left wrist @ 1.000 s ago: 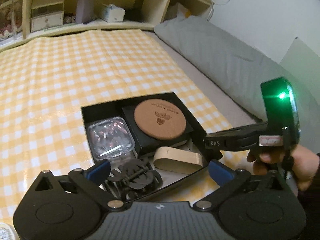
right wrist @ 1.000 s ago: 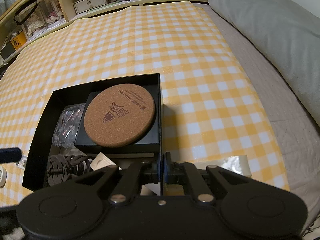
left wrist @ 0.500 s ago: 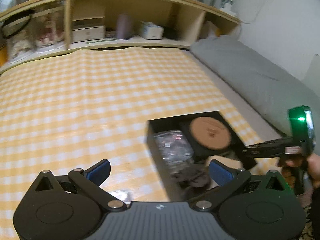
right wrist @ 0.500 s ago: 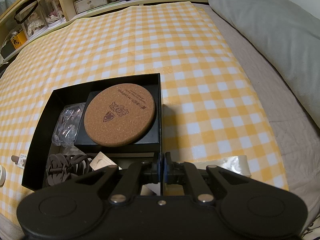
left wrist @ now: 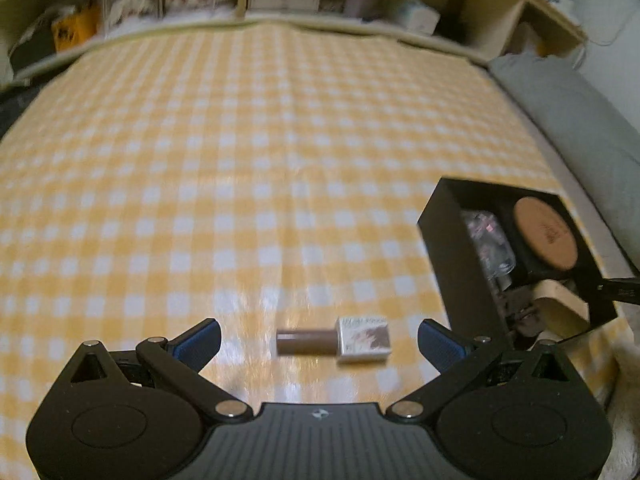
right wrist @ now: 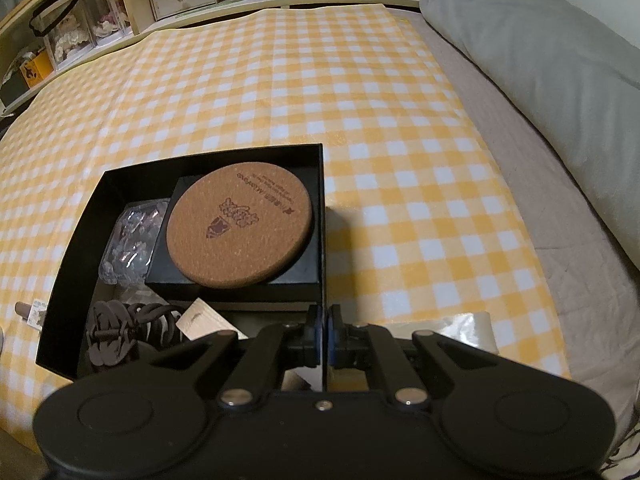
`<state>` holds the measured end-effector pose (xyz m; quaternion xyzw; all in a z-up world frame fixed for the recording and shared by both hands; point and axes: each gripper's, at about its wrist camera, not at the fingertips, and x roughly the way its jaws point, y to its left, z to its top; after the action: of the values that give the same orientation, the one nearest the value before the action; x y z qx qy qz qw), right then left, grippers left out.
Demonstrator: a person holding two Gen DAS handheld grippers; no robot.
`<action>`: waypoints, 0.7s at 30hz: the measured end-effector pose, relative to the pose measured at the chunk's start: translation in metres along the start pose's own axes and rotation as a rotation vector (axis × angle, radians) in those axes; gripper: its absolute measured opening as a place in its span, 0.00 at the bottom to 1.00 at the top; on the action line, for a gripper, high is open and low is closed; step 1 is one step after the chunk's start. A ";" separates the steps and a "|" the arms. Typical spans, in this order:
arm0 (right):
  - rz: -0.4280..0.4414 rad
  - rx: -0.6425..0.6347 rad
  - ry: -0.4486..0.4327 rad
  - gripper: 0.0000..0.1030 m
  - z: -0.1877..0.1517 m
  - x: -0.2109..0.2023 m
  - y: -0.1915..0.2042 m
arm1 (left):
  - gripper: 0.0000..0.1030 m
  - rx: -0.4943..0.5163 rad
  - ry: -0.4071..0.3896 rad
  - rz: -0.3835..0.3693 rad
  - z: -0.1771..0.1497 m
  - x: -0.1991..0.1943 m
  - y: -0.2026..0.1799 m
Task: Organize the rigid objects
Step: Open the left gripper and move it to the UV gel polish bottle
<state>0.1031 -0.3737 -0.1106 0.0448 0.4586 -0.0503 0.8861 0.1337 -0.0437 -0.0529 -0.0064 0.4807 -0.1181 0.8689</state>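
Atop the boxed cork coaster (right wrist: 239, 224) — printed writing, illegible.

Jaws pressed together on the near right wall of the black box (right wrist: 64, 280), right gripper (right wrist: 324, 334) low in frame. Inside — cork coaster (right wrist: 239, 224) on a smaller black box (right wrist: 304, 272), clear packet (right wrist: 134, 240) left of it, dark wooden pieces (right wrist: 124, 332) nearer. Underneath, yellow checked cloth (right wrist: 400, 200); grey pillow (right wrist: 540, 60) far right.

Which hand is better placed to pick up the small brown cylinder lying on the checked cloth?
Left. The left gripper is open with the brown cylinder between its fingers; the right gripper is shut on the black box wall.
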 end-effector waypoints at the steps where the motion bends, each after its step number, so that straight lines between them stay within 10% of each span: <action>1: -0.005 -0.003 -0.001 0.04 0.000 0.000 0.001 | 1.00 -0.010 0.011 0.001 -0.001 0.005 0.001; 21: -0.008 -0.012 0.012 0.04 0.000 0.003 0.003 | 0.99 -0.011 0.075 0.059 -0.004 0.068 -0.014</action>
<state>0.1054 -0.3712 -0.1131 0.0378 0.4644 -0.0509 0.8833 0.1621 -0.0716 -0.1099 0.0074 0.5136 -0.0900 0.8533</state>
